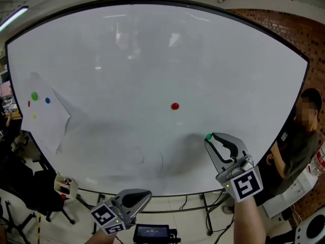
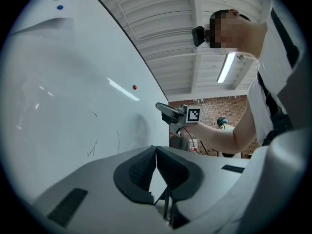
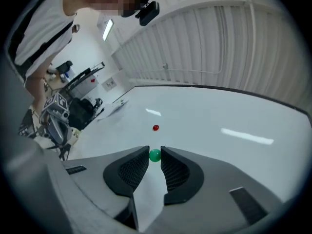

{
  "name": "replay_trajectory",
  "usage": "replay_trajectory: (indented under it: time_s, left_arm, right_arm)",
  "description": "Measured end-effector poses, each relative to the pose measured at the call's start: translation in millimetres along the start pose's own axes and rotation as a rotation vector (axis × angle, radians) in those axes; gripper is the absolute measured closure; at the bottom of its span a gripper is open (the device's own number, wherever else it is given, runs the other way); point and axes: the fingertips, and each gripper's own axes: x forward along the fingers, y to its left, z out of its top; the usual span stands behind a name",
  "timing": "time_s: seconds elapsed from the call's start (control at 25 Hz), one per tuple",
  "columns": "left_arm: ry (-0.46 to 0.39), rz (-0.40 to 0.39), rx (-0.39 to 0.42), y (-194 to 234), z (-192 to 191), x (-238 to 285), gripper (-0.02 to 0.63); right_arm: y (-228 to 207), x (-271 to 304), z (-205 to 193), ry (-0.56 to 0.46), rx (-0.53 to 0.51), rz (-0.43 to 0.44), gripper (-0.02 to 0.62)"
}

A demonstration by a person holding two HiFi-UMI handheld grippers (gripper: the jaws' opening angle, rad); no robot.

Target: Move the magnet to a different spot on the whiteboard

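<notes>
A small green magnet [image 3: 154,155] sits pinched between the tips of my right gripper [image 3: 155,154], which is shut on it. In the head view that gripper [image 1: 210,139] holds the green magnet [image 1: 207,136] close to the lower right of the whiteboard [image 1: 127,60]. A red magnet [image 1: 175,106] sticks to the board up and to the left of it, and shows as the red magnet [image 3: 155,127] just beyond the jaws. My left gripper [image 1: 147,194] hangs low below the board's bottom edge, its jaws shut together with nothing between them [image 2: 156,151].
A paper sheet [image 1: 48,118] hangs at the board's left with green [image 1: 34,96], blue [image 1: 47,100] and smaller magnets on it. A person [image 1: 299,136] stands at the right by a brick wall. A small box [image 1: 65,185] and a black device [image 1: 152,233] lie below the board.
</notes>
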Motion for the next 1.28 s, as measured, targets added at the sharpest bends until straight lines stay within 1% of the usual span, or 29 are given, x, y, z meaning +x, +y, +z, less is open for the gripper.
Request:
replay_trajectory:
  time_s: [0.12,0.36,0.48,0.6,0.72,1.08,1.28]
  left_arm:
    - [-0.002,-0.014,-0.001,5.1,-2.7,-10.6,0.577]
    - [-0.013,-0.007,-0.014,23.3,-6.8,-28.9,0.577]
    - [-0.031,0.000,-0.020,24.8,-6.1,-25.9,0.577]
    - [-0.044,0.003,-0.023,28.3,-7.8,-20.7,0.577]
    - [-0.050,0.001,-0.025,34.2,-10.0,-17.8,0.577]
    - [-0.056,0.007,-0.038,46.6,-18.1,-16.8,0.577]
    - [-0.054,-0.003,-0.033,44.9,-17.0,-15.7,0.577]
  right_arm:
    - [1.3,21.0,8.6,0.046,-0.105,-0.019,0.489]
    - [8.3,60.0,25.8,0.066,-0.274,-0.032,0.489]
    - [6.4,71.5,32.7,0.075,-0.384,-0.018,0.489]
    - [8.6,85.8,34.9,0.073,-0.526,0.019,0.489]
    - [12.3,101.6,35.2,0.099,-0.618,0.043,0.489]
    - [17.7,117.3,30.7,0.145,-0.704,0.039,0.489]
    - [11.8,115.8,30.0,0.182,-0.712,0.027,0.489]
